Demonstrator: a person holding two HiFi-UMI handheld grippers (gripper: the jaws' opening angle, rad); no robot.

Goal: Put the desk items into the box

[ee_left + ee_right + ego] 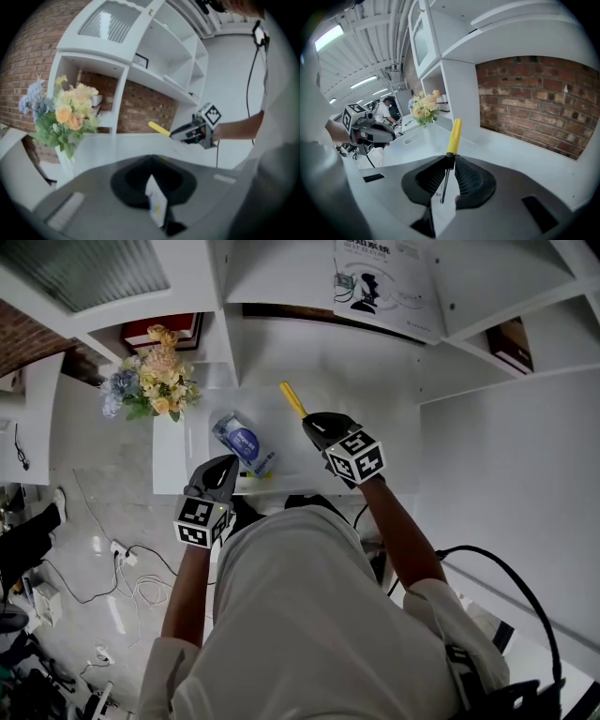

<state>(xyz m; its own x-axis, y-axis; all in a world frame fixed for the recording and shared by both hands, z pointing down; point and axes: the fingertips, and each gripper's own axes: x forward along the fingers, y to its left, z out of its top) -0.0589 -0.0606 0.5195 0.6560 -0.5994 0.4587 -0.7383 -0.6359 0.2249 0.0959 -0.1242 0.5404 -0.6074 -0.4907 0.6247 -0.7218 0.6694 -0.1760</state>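
The right claw is gripping a stiff, light yellow-handled screwdriver by its thin, probably slippery steel shaft, hovering over the white surface near the white plastic box. The left claw is hanging closed and empty.

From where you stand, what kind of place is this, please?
Probably a study corner staged inside a workshop: a white desk with a shelf unit against a brick wall, a vase of flowers, yet loose cables on the floor and bare strip lights overhead.
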